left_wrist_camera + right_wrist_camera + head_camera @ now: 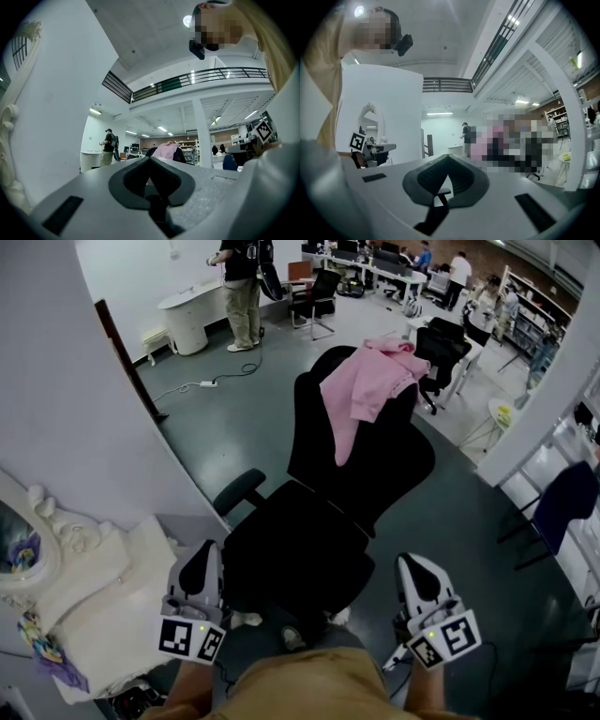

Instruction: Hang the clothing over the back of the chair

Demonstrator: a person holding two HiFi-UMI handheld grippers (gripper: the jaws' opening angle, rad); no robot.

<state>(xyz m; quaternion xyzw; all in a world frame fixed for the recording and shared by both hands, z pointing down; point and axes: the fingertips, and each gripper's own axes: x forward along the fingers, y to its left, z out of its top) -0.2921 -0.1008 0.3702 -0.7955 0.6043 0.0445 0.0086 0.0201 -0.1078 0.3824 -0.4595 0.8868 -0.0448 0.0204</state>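
Note:
A pink hooded garment [370, 379] lies draped over the top of the backrest of a black office chair [309, 540], one sleeve hanging down the front of the back. The same pink garment [166, 151] shows far off in the left gripper view. My left gripper [207, 551] is held close to my body at the seat's near left corner, jaws together and empty. My right gripper [411, 563] is level with it at the seat's near right, also shut with nothing in it. Both point toward the chair and stay clear of the garment. Nothing sits between the closed tips in either gripper view [150, 159] [448, 157].
A white carved mirror stand with pale cloth [66, 568] is close on my left, under a white curved wall [56, 381]. A person [241, 287] stands at the back by a white counter. A dark blue chair [562, 502] is at right; a power strip [208, 383] lies on the floor.

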